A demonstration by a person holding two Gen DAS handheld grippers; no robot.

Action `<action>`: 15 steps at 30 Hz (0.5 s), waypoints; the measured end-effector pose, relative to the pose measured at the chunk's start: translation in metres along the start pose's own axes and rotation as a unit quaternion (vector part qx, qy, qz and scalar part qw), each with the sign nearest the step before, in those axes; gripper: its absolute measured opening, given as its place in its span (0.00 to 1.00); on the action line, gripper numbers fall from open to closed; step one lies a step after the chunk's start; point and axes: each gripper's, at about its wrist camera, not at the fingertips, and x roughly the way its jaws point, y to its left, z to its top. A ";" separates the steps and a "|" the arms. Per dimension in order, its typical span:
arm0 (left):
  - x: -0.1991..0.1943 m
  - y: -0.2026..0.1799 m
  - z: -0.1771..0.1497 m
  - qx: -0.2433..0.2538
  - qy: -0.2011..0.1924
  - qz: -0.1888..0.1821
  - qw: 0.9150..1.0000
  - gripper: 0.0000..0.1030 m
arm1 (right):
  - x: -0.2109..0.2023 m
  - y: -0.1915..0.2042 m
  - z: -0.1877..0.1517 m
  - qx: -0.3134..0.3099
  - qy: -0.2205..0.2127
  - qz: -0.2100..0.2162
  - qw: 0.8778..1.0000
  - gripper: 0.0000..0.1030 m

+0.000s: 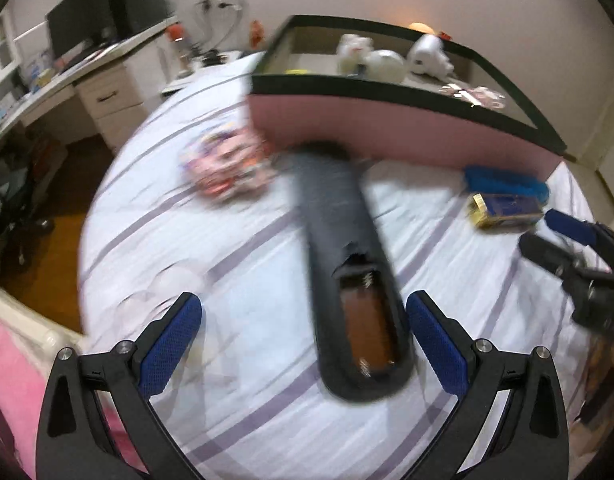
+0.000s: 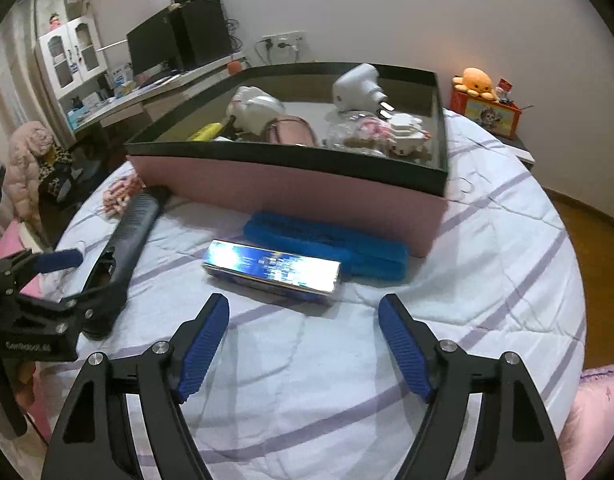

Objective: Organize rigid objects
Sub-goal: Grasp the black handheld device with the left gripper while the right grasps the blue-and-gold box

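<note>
Left hand-held gripper (image 1: 303, 340) spread wide, blue pads (image 1: 171, 344) either side of the dark remote control (image 1: 339, 240), not touching it. Lying back-up on the bed (image 1: 235, 280), battery bay open at the near end, far end close against the pink box (image 1: 387, 124). Heavily blurred through the left wrist view, so fine detail lost. Colourful packet (image 1: 227, 168) just left of the remote's far end, also smeared.

Right hand-held gripper (image 2: 303, 344) likewise apart, nothing between the pads (image 2: 203, 348), hovering over the striped sheet. Just ahead, a shiny blue-and-gold carton (image 2: 273, 272) lying flat; behind it, a fuzzy blue case (image 2: 327, 244) pressed along the front wall of the pink box. Same two visible at the right of the left wrist view, with the right hand-held gripper's tip poking in beside them.

Inside the black-rimmed box: white plush toy (image 2: 255, 106), white device (image 2: 357, 86), pink pouch (image 2: 291, 132), yellow item (image 2: 205, 132), clear bag of small bits (image 2: 371, 132).

Desk with dark monitor (image 2: 155, 48) beyond the bed at left; orange octopus plush (image 2: 475, 80) on a red box (image 2: 487, 114) at right.
</note>
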 end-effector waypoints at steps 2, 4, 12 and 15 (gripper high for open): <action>-0.008 0.012 -0.006 -0.001 -0.004 0.025 1.000 1.00 | 0.002 0.005 0.001 -0.005 0.003 0.012 1.000 0.76; -0.014 0.021 -0.007 -0.008 -0.008 0.037 0.999 1.00 | 0.005 0.012 0.002 -0.018 0.007 0.019 1.000 0.76; -0.010 0.011 0.006 0.029 -0.049 0.001 0.998 0.99 | -0.001 0.035 -0.003 -0.059 0.021 0.058 0.996 0.64; 0.004 -0.002 0.010 0.060 -0.040 -0.008 0.997 0.97 | 0.002 0.030 0.001 -0.060 0.017 0.017 0.998 0.64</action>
